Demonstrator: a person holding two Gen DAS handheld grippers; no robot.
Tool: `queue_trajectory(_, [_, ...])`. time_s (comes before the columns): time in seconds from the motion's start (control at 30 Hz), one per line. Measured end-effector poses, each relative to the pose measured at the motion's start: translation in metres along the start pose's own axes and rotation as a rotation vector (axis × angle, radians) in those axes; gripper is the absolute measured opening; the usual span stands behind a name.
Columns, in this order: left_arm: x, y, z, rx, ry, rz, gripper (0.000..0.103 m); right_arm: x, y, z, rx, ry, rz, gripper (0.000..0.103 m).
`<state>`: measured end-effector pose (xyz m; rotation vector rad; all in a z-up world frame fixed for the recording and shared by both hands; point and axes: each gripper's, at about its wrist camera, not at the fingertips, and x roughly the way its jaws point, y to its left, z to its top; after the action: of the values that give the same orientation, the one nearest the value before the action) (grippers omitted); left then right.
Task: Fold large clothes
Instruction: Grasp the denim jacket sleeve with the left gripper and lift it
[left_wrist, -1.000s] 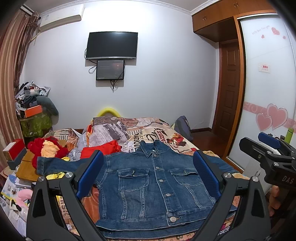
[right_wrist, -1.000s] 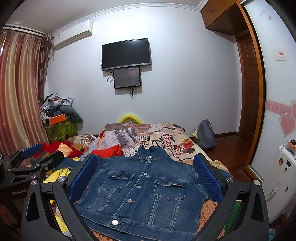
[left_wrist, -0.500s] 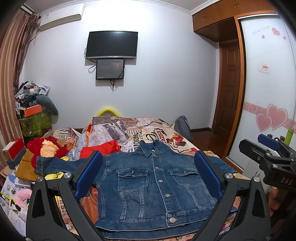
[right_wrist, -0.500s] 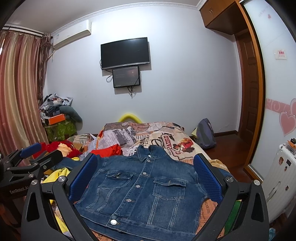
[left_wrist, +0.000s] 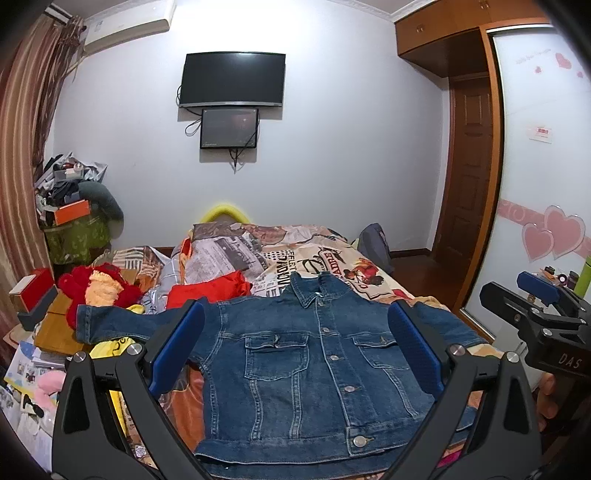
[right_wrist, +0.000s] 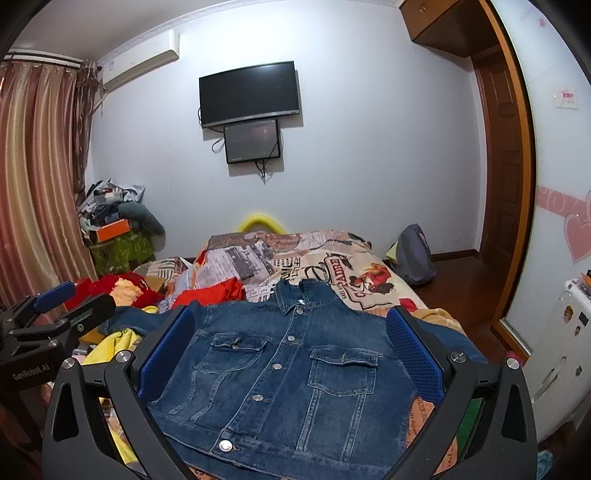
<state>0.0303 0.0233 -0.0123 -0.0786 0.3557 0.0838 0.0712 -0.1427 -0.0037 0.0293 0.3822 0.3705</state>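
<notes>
**Denim jacket spread flat on the bed, both tongs held open above its hem**

Nearest are the two tongs. The left gripper hovers over the near edge of the bed, its blue-padded fingers spread wide with nothing between them. The right gripper is held level beside it, equally wide apart and empty; part of a hand shows behind it in the left view. Both point forward toward the far wall.

Between and beyond the fingers lies the denim jacket, front side up and buttoned, on the patterned bedspread. Its long axis runs near to far: hem toward the cameras, collar toward the far wall. One sleeve stretches out to the left; the other reaches off to the right.

Farther back, just left of the collar, sits a red garment, with a red and yellow heap farther left. On the far wall hang a television and a smaller screen below it.
</notes>
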Motion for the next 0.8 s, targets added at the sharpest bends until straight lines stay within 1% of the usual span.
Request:
queue_trajectory(0.13, [0.016,0.010,0.004,-0.007,0.011,0.021,0.100,0.015,-0.003,0.004,0.000,0.022,0.005,0.103])
queue_trajectory(0.3, [0.039,0.027,0.016,-0.007,0.015,0.045,0.100,0.043,-0.006,0.013,0.000,0.043,0.014,0.103])
queue_trajectory(0.43, [0.063,0.053,0.030,-0.010,0.020,0.088,0.100,0.067,-0.010,0.025,-0.005,0.045,0.014,0.103])
queue_trajectory(0.53, [0.083,0.083,0.040,-0.030,0.031,0.137,0.100,0.085,-0.010,0.035,-0.012,0.035,0.014,0.103])
queue_trajectory(0.7, [0.124,0.141,0.046,-0.086,0.096,0.217,0.100,0.118,-0.005,0.049,-0.031,0.025,0.016,0.103])
queue_trajectory(0.8, [0.156,0.173,0.037,-0.092,0.186,0.225,0.100,0.140,0.000,0.048,-0.050,0.044,0.013,0.103])
